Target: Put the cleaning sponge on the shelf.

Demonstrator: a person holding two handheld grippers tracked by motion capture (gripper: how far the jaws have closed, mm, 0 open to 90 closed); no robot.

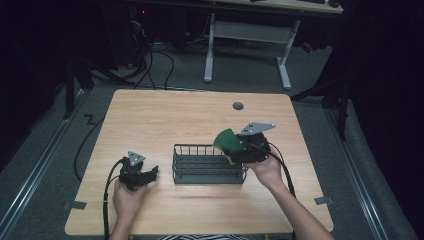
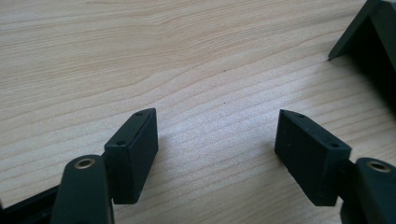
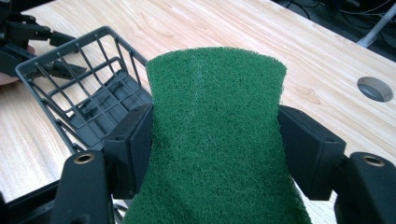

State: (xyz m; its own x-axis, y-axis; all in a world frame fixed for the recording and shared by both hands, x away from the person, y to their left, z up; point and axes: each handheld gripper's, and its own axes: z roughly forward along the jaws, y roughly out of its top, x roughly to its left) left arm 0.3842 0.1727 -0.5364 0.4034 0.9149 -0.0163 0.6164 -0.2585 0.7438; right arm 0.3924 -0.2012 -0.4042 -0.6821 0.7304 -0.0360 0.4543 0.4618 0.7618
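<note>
- The right claw is held by a hand at the right end of the wire basket, its forearm coming in from the lower right of the high view; the grey three-cornered plate on top tilts toward the far side of the table.
- This claw is clamped on a green scouring pad: in the right gripper view both black pads press into the pad's sides and pinch it into a waist, so it flares wider above and below.
- The pad is a coarse, fuzzy fibre mat with a rounded top edge; in the high view a yellowish layer shows at its lower edge.
- It sits above the basket's right end, not inside it.
- The basket is dark grey, rectangular and open-topped, with thin upright bars and a solid-looking base rim.
- The left claw rests low near the basket's left end, gripped by a hand whose wrist enters from the bottom edge.
- Its jaws stand wide apart with bare wood grain between them in the left gripper view, and a dark corner shows at the upper right.
- The table is pale wood laminate with a round grey cable hole near its far edge.
</note>
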